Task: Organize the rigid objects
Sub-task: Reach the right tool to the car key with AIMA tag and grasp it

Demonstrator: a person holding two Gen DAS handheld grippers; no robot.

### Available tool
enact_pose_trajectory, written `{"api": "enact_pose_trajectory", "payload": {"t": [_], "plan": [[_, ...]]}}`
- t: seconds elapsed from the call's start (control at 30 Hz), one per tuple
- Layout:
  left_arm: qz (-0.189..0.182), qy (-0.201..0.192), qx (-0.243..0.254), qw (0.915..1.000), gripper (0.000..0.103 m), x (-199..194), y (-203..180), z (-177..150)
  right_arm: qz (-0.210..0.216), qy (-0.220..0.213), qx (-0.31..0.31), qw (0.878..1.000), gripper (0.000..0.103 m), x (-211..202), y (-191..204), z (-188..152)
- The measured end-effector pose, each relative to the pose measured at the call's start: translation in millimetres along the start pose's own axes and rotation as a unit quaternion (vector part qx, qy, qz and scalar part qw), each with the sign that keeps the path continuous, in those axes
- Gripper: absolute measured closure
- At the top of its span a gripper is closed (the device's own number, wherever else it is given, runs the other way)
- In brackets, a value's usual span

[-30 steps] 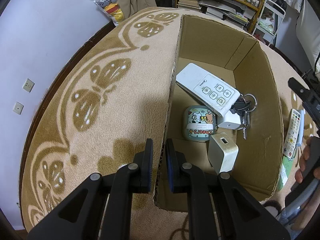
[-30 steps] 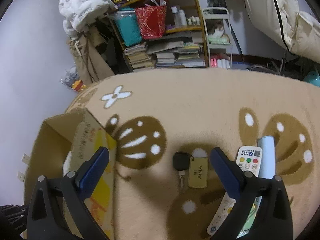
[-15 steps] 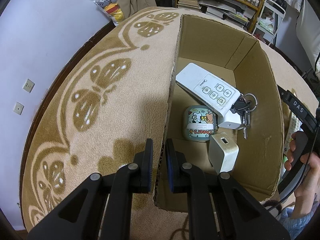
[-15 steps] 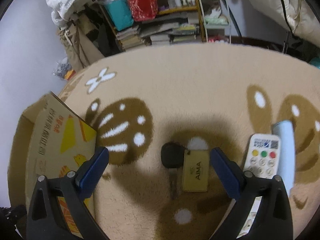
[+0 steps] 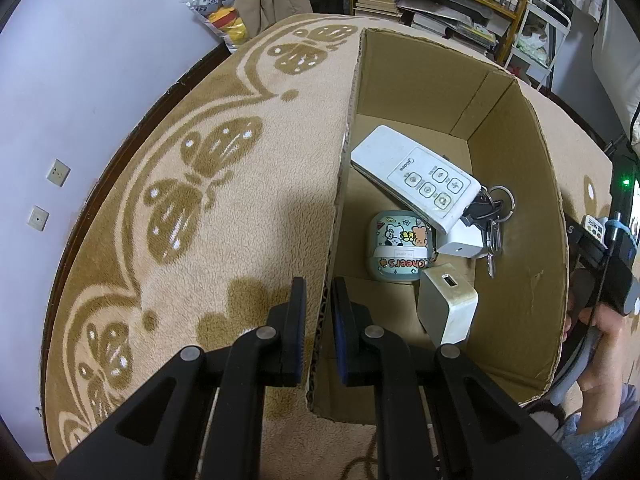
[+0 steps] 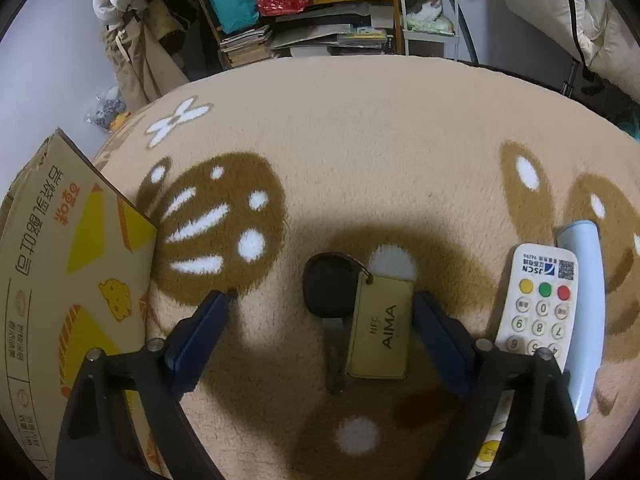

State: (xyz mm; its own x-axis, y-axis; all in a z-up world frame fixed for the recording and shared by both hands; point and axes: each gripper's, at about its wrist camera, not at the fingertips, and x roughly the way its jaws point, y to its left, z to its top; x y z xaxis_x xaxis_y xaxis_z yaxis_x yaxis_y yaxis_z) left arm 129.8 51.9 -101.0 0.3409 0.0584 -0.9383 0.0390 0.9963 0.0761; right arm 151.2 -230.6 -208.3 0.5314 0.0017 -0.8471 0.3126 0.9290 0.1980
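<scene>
I see the butterfly-patterned rug (image 6: 392, 152) spread wide and mostly bare toward the far side, so there is free room ahead of my right hand. The cardboard box (image 5: 516, 128) stands open-topped on the rug, to the left of my right gripper; its printed outer wall (image 6: 60, 280) lies near my left blue pad (image 6: 196, 328). My left gripper (image 5: 320, 312) is clenched on the box's near-left wall edge. Inside the box lie a white remote (image 5: 416, 178) set diagonally, a cartoon case (image 5: 400, 246), a white charger block (image 5: 448, 304) and a key bunch (image 5: 492, 216). My right gripper (image 6: 320, 320) has its jaws wide and closing, pads not touching the key with the tan AIMA tag (image 6: 380, 330) between them; the tag's long axis runs near to far. Just right of it lie a numbered remote (image 6: 540, 300) and a pale blue tube (image 6: 584, 312), crowding my right finger.
</scene>
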Motion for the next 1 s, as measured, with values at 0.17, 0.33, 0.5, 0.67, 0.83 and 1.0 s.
{"api": "enact_pose_trajectory", "payload": {"t": [0.17, 0.33, 0.5, 0.67, 0.83, 1.0], "plan": [[0.0, 0.0, 0.0, 1.0, 0.09, 0, 0, 0, -0.005, 0.0, 0.003, 1.0, 0.011, 1, -2, 2], [0.0, 0.0, -0.001, 1.0, 0.09, 0, 0, 0, 0.0, 0.009, 0.007, 1.0, 0.011, 1, -7, 5], [0.0, 0.0, 0.0, 1.0, 0.09, 0, 0, 0, -0.015, 0.011, -0.004, 1.0, 0.017, 2, -5, 5], [0.001, 0.0, 0.0, 1.0, 0.09, 0, 0, 0, -0.02, 0.013, 0.007, 1.0, 0.035, -1, -12, 7], [0.003, 0.0, 0.001, 1.0, 0.09, 0, 0, 0, -0.031, 0.01, 0.004, 0.999, 0.049, -3, -14, 7], [0.009, 0.0, 0.005, 0.9999, 0.09, 1, 0, 0, -0.047, -0.004, -0.002, 0.999, 0.084, -7, -13, 7]]}}
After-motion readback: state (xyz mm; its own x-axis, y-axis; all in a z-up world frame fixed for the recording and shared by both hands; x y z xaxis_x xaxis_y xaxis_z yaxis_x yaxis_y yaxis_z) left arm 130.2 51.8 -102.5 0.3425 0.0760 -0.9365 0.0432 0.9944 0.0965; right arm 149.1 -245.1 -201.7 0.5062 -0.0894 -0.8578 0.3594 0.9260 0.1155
